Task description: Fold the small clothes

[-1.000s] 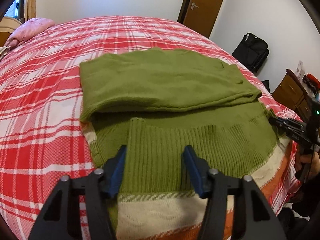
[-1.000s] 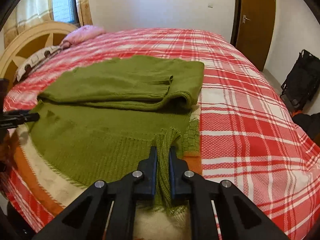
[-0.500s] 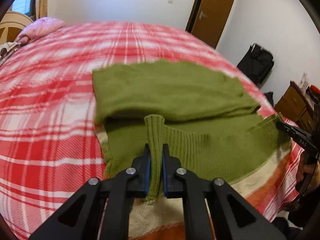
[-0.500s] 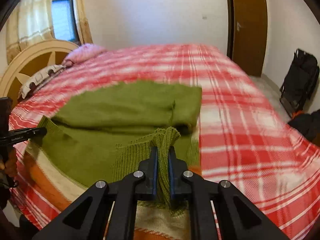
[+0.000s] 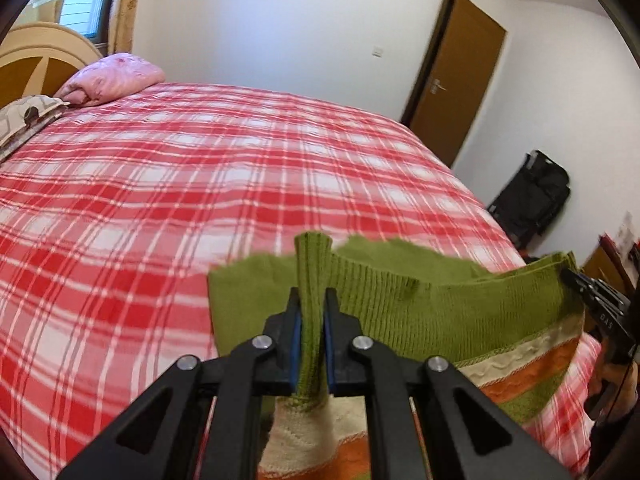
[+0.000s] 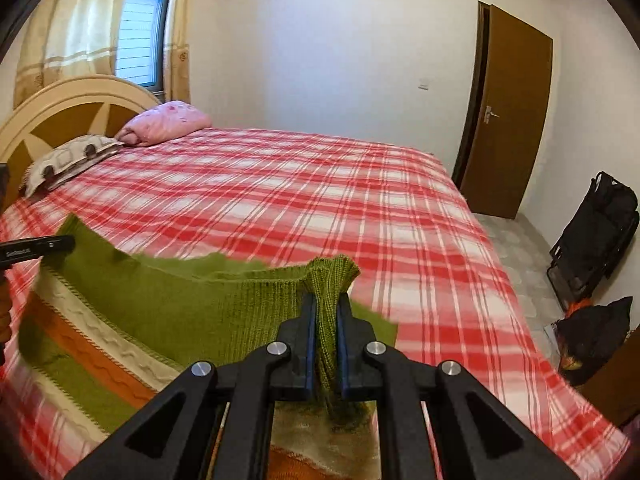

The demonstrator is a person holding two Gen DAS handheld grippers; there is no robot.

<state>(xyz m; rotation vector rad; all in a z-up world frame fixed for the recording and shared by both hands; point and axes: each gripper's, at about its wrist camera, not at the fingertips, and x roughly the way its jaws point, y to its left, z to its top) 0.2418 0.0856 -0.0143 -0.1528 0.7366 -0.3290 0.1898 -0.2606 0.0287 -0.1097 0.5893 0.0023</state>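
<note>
My left gripper (image 5: 311, 316) is clamped on the ribbed hem of the green knitted sweater with cream and orange stripes (image 5: 432, 312), and my right gripper (image 6: 326, 320) pinches the same hem at its other corner. Between them I hold that edge stretched and raised above the red and white checked bedspread (image 5: 200, 184), the folded body below.

A home bedroom: a wide bed (image 6: 280, 200) under a red-and-white checked cover, pillows (image 6: 168, 122) against a rounded wooden headboard (image 6: 68, 108), a curtained window (image 6: 140, 36), a brown door (image 6: 508, 120), and black bags (image 6: 596, 232) on the floor.
</note>
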